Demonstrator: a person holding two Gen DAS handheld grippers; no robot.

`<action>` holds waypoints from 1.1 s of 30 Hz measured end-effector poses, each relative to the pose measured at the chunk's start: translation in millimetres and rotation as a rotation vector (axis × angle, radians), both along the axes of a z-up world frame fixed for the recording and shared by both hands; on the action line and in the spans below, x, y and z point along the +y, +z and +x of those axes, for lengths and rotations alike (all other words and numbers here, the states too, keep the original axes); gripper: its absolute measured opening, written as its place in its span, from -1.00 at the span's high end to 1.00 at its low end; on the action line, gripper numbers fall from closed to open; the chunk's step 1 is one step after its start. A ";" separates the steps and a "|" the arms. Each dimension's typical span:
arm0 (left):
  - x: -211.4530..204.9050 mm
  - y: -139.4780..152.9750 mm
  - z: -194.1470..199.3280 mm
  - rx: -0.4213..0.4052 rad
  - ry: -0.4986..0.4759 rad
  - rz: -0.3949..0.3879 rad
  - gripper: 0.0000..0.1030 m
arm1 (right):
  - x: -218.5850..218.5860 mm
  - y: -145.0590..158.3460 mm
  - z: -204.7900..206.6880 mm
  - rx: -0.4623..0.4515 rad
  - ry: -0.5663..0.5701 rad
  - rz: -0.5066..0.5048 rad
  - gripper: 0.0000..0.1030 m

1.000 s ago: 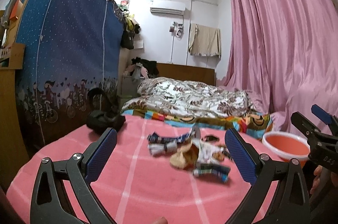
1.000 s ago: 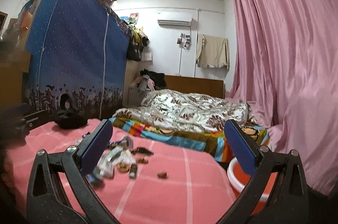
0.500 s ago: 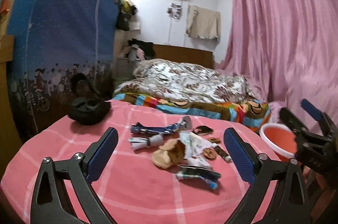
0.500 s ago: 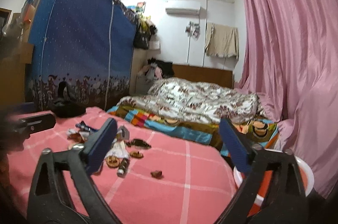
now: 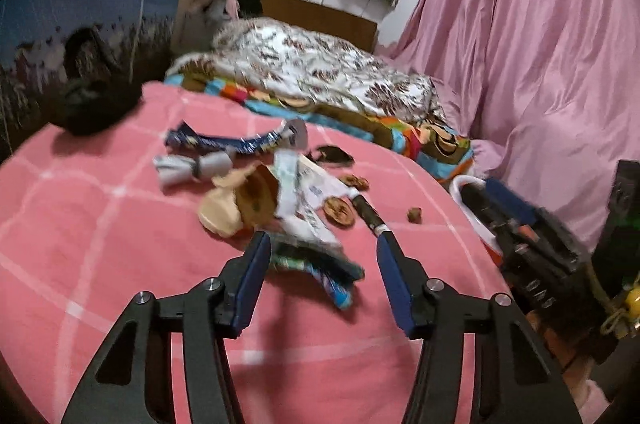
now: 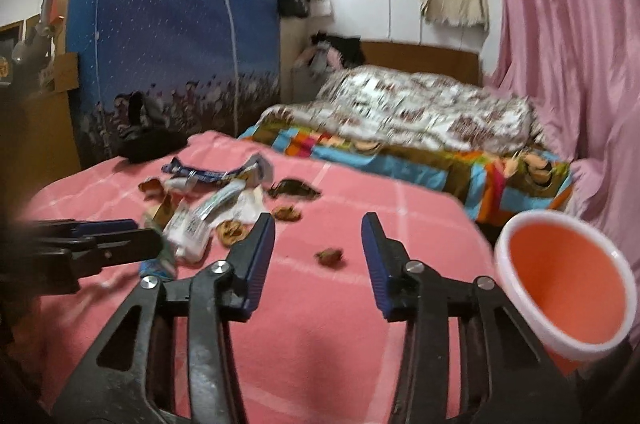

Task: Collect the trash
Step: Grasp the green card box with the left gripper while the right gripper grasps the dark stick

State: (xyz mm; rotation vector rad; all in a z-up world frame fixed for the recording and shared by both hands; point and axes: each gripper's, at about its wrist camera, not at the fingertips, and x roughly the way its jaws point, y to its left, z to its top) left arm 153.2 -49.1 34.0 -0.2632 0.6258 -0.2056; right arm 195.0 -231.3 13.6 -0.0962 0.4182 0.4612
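Both our grippers have dipped toward the pink blanket (image 6: 320,344). Left gripper (image 5: 320,252): jaws closing, released, straddling a crumpled wrapper (image 5: 316,264), seemingly untouched. Right gripper (image 6: 318,230): jaws closing, empty, a small scrap (image 6: 329,256) lying between them; orange bin (image 6: 568,288) beside.

A pink blanket (image 5: 120,244) of soft, matt, fuzzy cloth is covering the near surface. Glossy plastic wrappers (image 5: 224,142) and crumpled paper (image 5: 316,196) are lying on it. At the right, a smooth plastic bucket (image 6: 560,288) is shining slightly. The far curtain (image 6: 568,36) is looking like satin cloth with sheen.
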 end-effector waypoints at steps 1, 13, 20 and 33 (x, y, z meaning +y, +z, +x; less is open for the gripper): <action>-1.3 -0.7 2.4 0.018 -0.004 -0.012 0.08 | 0.3 -1.6 1.9 0.019 0.008 0.007 0.01; -7.1 -4.1 13.0 0.069 -0.045 -0.003 0.73 | 5.4 -12.0 14.8 0.138 0.060 0.044 0.02; -1.2 -6.8 -3.8 0.057 -0.043 0.036 0.89 | 17.4 -14.7 15.5 0.174 0.092 0.039 0.09; 21.6 -10.8 -9.8 0.122 -0.007 -0.090 0.86 | 46.6 -28.6 38.9 0.291 0.132 -0.008 0.53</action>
